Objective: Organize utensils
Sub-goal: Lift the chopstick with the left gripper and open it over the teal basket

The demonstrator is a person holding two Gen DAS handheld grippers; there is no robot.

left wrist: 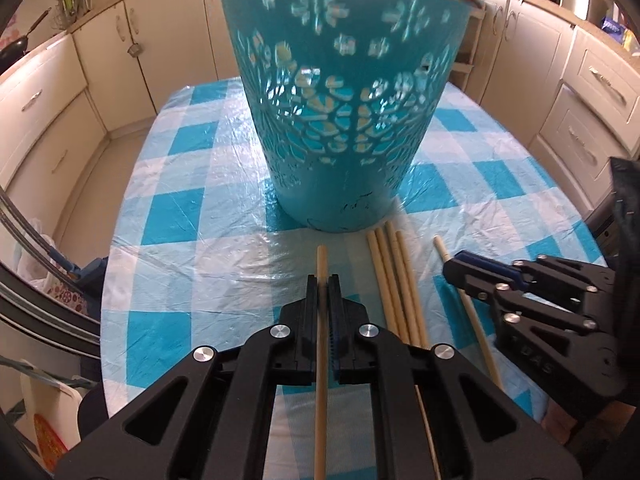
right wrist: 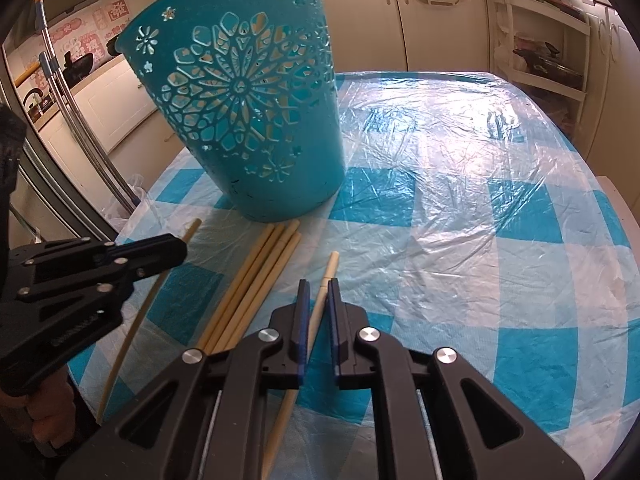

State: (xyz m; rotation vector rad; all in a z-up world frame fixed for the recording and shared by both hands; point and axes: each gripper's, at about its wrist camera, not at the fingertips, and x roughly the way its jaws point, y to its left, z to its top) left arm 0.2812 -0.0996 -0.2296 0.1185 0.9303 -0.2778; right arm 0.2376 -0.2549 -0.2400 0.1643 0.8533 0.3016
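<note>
A teal cut-out plastic basket (left wrist: 340,112) (right wrist: 248,120) stands upright on the checked table. Several wooden chopsticks (left wrist: 396,280) (right wrist: 256,276) lie bundled in front of it. My left gripper (left wrist: 323,284) (right wrist: 176,248) is shut on one chopstick (left wrist: 321,344), which also shows in the right wrist view (right wrist: 140,320). My right gripper (right wrist: 319,288) (left wrist: 454,266) has its jaws close around another chopstick (right wrist: 320,312), with small gaps at the pads; that stick shows in the left wrist view (left wrist: 476,320).
The table wears a blue-and-white checked cloth under clear plastic (right wrist: 460,208). Cream kitchen cabinets (left wrist: 52,128) ring the table. A white shelf rack (right wrist: 548,52) stands at the back right. Metal poles (right wrist: 88,132) lean at the left.
</note>
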